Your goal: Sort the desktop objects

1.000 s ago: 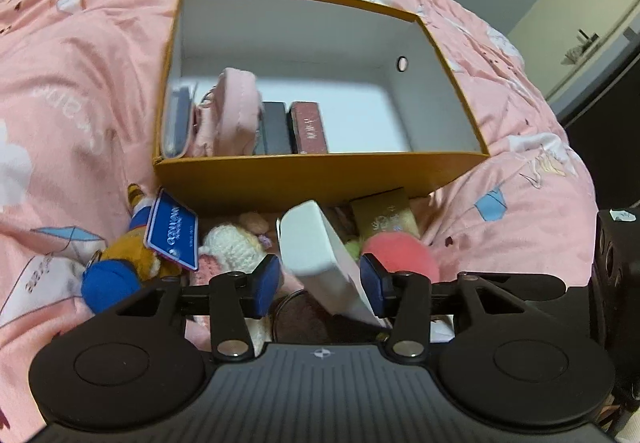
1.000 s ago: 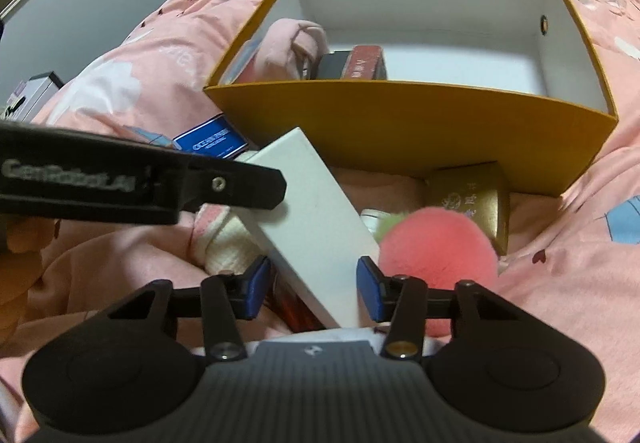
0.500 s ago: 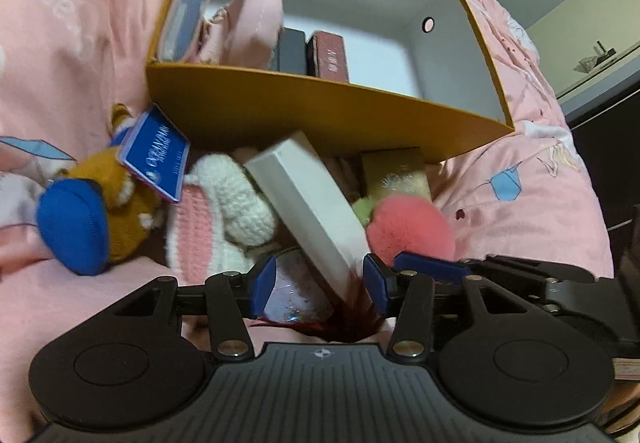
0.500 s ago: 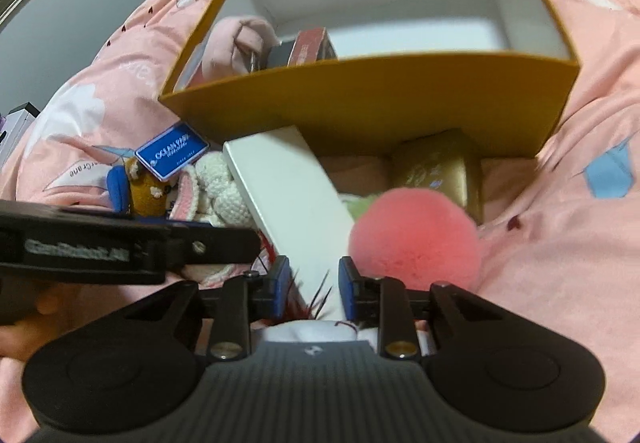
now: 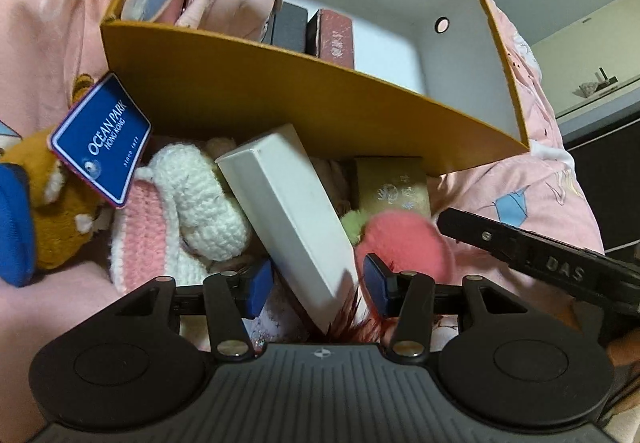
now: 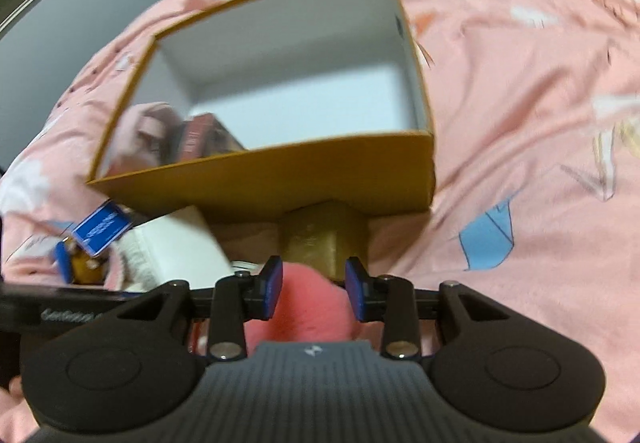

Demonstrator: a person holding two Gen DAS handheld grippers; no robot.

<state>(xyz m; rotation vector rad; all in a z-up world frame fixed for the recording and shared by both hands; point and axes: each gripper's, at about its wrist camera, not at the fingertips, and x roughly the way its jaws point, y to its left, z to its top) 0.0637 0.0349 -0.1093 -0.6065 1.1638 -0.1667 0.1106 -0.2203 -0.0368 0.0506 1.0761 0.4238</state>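
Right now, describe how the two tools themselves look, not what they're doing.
Both match. The left tool and right tool each have a matte black ribbed body with a small white emblem, two round black discs at the sides, black linkage arms with silver rivets, and blue pads on the fingers. Pale lettering marks each tool's side. No cables show.

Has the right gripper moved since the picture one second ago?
Yes. The right gripper shifted right, away from the white box, and now straddles the pink pompom before the gold box.

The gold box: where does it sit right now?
The gold box lies on the pink bedding just outside the yellow carton's front wall, right of the white box, behind the pink pompom.
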